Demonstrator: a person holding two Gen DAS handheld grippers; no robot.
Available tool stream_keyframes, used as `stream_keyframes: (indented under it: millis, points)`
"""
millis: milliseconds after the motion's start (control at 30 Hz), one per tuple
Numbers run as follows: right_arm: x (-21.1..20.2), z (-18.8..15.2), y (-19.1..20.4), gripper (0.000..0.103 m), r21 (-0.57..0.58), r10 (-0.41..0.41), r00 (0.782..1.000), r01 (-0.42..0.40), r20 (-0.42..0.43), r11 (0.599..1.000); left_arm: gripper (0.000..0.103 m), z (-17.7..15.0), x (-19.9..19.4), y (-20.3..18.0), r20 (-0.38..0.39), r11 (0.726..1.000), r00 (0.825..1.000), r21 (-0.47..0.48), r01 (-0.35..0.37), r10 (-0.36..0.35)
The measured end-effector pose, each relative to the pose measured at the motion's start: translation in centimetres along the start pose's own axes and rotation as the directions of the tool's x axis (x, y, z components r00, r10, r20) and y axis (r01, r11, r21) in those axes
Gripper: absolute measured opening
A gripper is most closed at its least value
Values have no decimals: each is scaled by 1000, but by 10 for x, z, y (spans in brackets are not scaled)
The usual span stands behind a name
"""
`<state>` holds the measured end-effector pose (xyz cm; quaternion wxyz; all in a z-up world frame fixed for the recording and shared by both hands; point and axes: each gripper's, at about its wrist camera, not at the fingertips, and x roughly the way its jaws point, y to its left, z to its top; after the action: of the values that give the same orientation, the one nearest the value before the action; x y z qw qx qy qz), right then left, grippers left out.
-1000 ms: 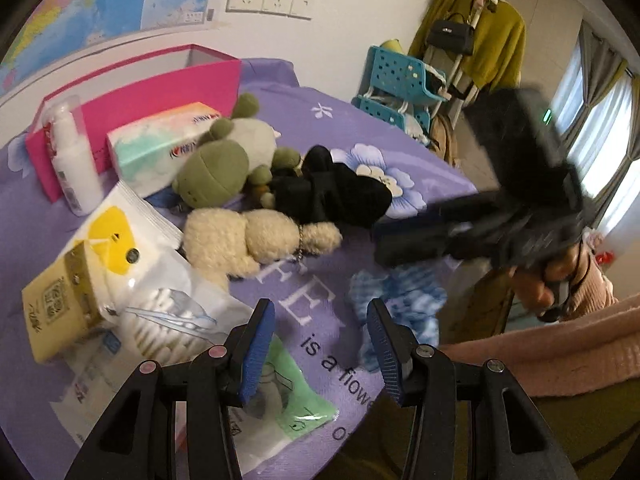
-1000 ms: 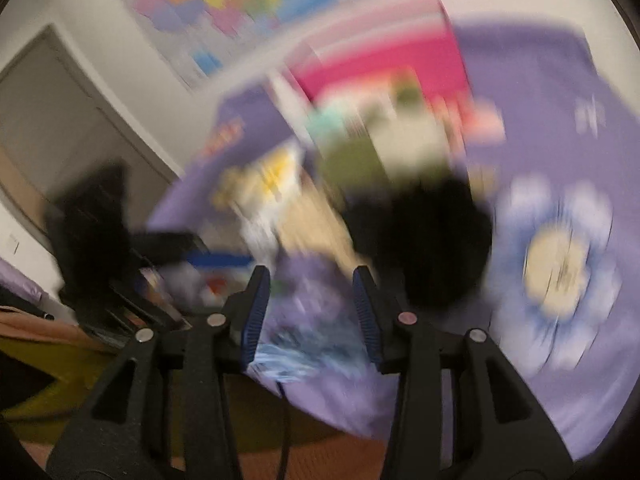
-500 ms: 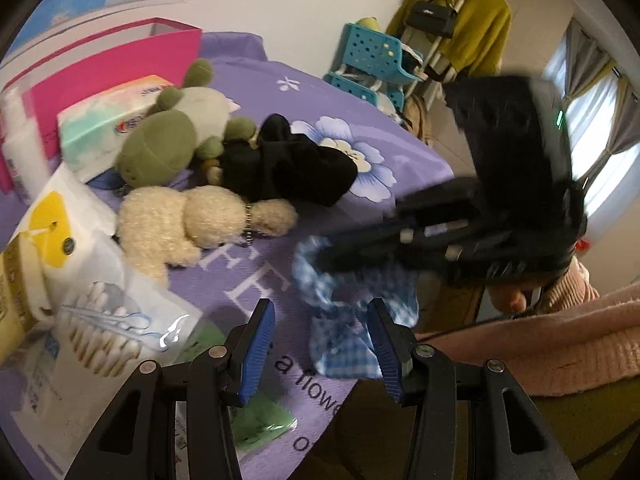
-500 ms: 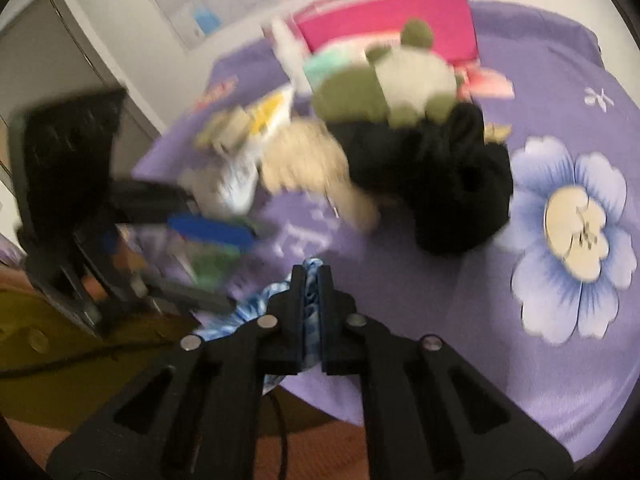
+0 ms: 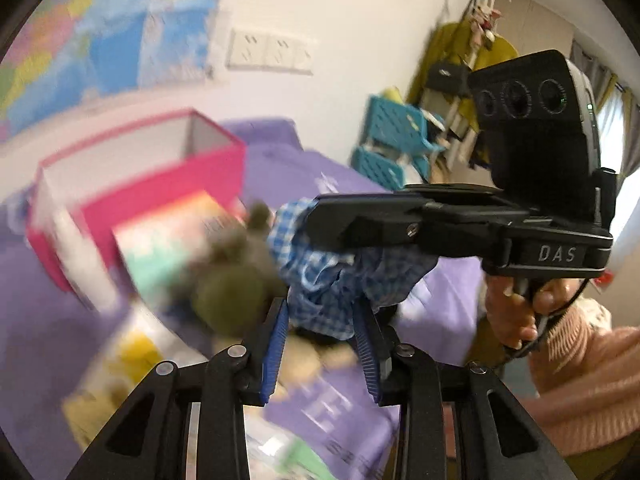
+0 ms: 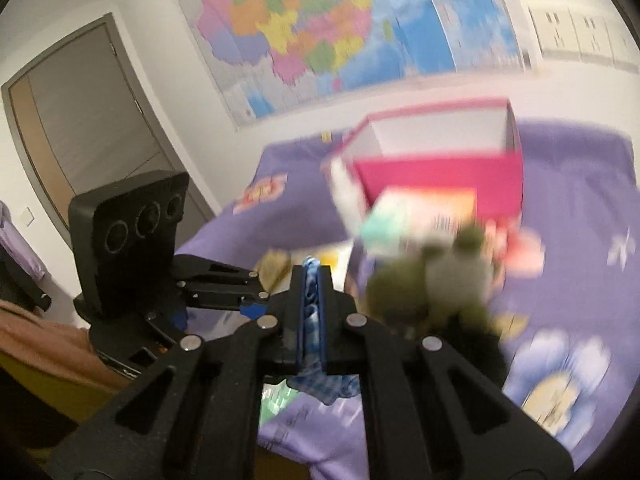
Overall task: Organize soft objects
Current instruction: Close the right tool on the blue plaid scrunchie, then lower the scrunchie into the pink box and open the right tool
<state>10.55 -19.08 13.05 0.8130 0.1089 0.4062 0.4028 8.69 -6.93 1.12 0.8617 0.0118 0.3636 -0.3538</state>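
- We hold one blue checked cloth (image 6: 310, 312) pinched flat between the fingers of the right gripper (image 6: 311, 280), whose jaws are pressed nearly together on it; its loose end hangs below them, off the purple bedspread (image 6: 580, 184)
- In the left wrist view the same cloth (image 5: 320, 280) droops from the right gripper (image 5: 332, 216) and sags down between our left fingers (image 5: 276, 344)
- The left gripper (image 5: 320, 340) stands at a middling gap, one pad on either side of the hanging fold; we cannot tell whether the pads touch the fabric, and they do not look clamped on it
- We judge the step in hand to be carrying the cloth toward storage, or passing it across to be folded
- One pink box (image 6: 436, 172), open-topped and seemingly bare inside, sits beyond our right fingertips; it looks the likely destination
- The next move calls for keeping the right pinch firm, then either closing the left pads on the lower fold or lifting clear over the toys ahead
- Counted ahead of the fingers: one green plush (image 6: 432, 280), one tissue pack (image 6: 416, 216) just before the box, one dark soft thing (image 6: 480, 344) to the right, blurred
- One pale plush (image 5: 304, 356) shows low between our left fingers, too blurred to say more
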Motion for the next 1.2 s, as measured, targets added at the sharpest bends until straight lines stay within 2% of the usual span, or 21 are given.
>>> stream_keyframes:
  millis: [200,367,533,900,1000,1067,1100,1200]
  points:
    - [14,57,-22,7,-34,2,998,1,69,999,34,58,4,29,56,996,994,7,-92,91]
    - [37,94,-52,7,0,-5,997,5,79,1000,33,96,16,62,59,988,987,-18,-150,151]
    - [60,120,-83,7,48,-21,997,18,75,999,33,121,34,95,34,977,978,-65,-203,206]
    - [120,138,-140,8,177,-79,997,73,26,981,33,135,72,149,-64,942,952,-140,-306,299]
    - [134,138,-152,14,209,-116,993,112,7,971,33,134,75,156,-80,930,944,-162,-330,321]
    - [140,136,-160,24,234,-141,990,141,-18,962,34,131,71,159,-75,926,941,-172,-338,330]
    - [140,134,-163,25,241,-166,986,168,-30,956,34,129,68,159,-70,927,943,-173,-333,326]
    - [132,128,-160,26,232,-174,984,176,-30,957,43,123,57,156,-47,925,941,-174,-338,335]
